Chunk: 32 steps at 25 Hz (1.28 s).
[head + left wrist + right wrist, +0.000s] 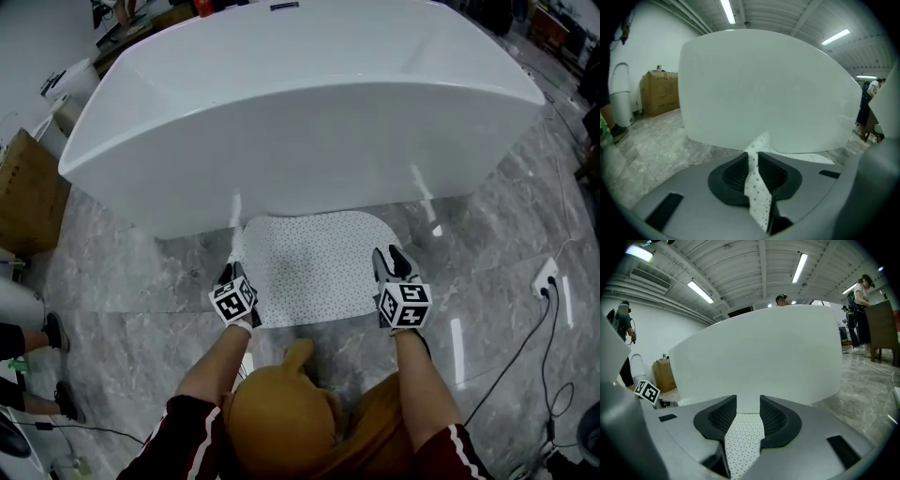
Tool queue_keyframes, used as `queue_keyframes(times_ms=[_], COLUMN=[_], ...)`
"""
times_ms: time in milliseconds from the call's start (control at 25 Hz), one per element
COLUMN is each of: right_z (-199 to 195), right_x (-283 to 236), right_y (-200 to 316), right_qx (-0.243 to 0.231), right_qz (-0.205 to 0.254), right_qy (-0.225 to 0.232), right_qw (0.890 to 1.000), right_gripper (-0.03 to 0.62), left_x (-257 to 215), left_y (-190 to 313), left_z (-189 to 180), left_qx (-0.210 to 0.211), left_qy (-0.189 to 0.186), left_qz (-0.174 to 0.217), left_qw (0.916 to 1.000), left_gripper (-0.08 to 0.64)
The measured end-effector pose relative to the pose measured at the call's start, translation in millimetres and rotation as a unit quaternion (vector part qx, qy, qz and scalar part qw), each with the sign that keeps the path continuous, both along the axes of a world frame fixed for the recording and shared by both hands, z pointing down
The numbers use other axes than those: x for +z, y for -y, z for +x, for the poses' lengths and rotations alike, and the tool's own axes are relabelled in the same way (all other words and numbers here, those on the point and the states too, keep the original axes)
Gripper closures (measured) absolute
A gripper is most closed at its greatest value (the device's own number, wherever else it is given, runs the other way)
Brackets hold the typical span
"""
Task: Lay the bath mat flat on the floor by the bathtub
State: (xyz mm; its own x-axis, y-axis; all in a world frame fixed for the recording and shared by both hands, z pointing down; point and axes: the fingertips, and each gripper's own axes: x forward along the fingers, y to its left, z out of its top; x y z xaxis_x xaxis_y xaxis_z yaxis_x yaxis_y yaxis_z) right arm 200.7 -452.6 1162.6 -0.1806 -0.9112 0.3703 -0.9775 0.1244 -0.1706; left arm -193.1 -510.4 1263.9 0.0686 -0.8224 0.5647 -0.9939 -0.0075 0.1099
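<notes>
Mat [309,267] sits on floor [487,281] right by tub [300,122], L tool [752,161] pinching its edge, R tool [748,411] open over it: lower L corner slow, release w/o dragging.

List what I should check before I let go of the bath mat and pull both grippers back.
1. The bath mat is beside the bathtub: ok, it lies on the floor at the tub's base.
2. Mat flat all over: not ok, its near left corner rises into the left gripper.
3. Left gripper released: not ok, jaws shut on the mat's edge.
4. The right gripper released: ok, jaws apart, mat lying flat beneath them.
5. Folds elsewhere: ok, none show in the head view.
</notes>
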Motion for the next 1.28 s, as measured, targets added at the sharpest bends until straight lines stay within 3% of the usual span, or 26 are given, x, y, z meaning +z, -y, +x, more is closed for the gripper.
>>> queue_keyframes(times_ms=[40,280,760,1000,1280], right_z=[-0.9,-7.7,6.4,22.5,14.1], right_x=[-0.2,5.0,3.1,-17.3,-59.3], right_y=[-1.9,-12.4,-27.2,-15.1,18.5], right_qx=[-0.001,-0.016,-0.016,0.020,0.007], right_qz=[0.000,-0.008,-0.011,0.010,0.016], right_qy=[0.000,-0.018,-0.034,0.000,-0.033], right_qw=[1.000,1.000,0.999,1.000,0.999], right_gripper=[0.431,0.431,0.430,0.428,0.426], left_x=[-3.3,-22.0,-67.3,-110.6,-167.4], left_y=[-1.9,-13.7,-12.8,3.3,20.3], left_z=[-8.1,-23.4,3.3,21.1,23.7], left_qx=[-0.010,-0.022,0.038,0.080,0.127], left_qy=[0.006,0.011,0.026,0.011,0.015], left_qz=[0.004,0.026,0.068,0.118,0.143], left_qw=[0.9999,0.9994,0.9967,0.9897,0.9814], left_gripper=[0.504,0.505,0.505,0.505,0.505])
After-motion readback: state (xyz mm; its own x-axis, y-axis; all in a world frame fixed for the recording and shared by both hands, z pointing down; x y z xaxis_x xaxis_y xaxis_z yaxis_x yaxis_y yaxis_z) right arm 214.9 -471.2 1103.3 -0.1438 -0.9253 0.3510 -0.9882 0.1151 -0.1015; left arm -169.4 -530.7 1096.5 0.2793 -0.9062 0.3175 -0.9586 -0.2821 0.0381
